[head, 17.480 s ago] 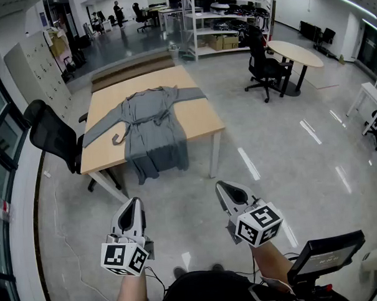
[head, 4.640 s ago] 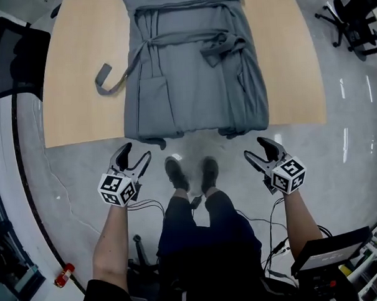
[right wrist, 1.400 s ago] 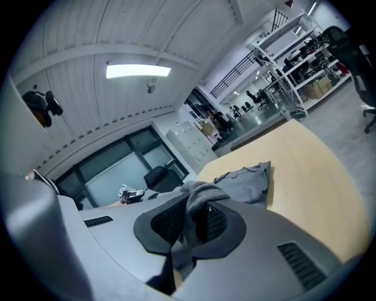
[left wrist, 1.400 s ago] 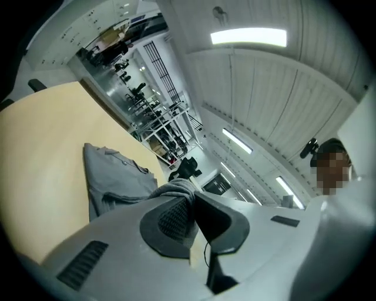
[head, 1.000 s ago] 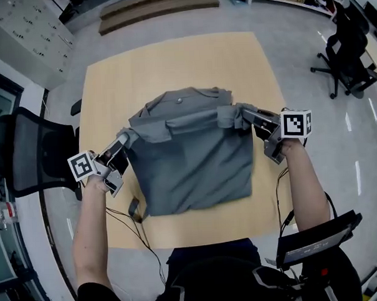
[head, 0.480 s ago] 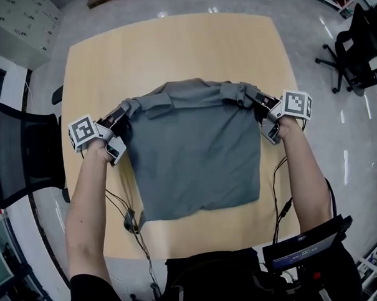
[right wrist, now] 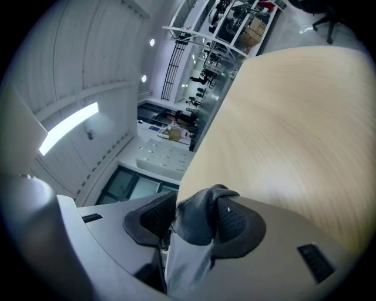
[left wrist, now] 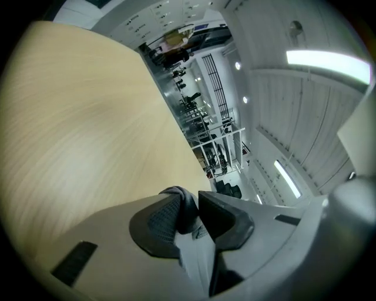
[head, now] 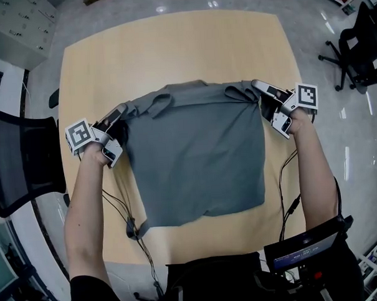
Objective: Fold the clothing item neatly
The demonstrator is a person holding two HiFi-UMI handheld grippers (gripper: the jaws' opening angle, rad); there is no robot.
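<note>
A grey garment (head: 195, 153) lies folded into a rough square on the wooden table (head: 171, 47). At its far left corner is my left gripper (head: 119, 113); the left gripper view shows a wad of grey cloth (left wrist: 179, 197) wedged between the narrow, opening jaws of that gripper (left wrist: 189, 204). My right gripper (head: 261, 90) is at the far right corner. Its jaws (right wrist: 197, 207) are opening wider, and a fold of cloth (right wrist: 200, 226) still sits between them, leaning on one pad with a gap at the other.
A black office chair (head: 20, 160) stands by the table's left edge, and another chair (head: 358, 33) is on the floor at the right. A grey belt end (head: 136, 229) and cables (head: 122, 209) trail off the near left side. Bare tabletop (left wrist: 76, 117) stretches beyond the garment.
Both grippers carried the garment's folded edge away from me and laid it flat. The right gripper has drawn out to the right and its jaws have spread.
</note>
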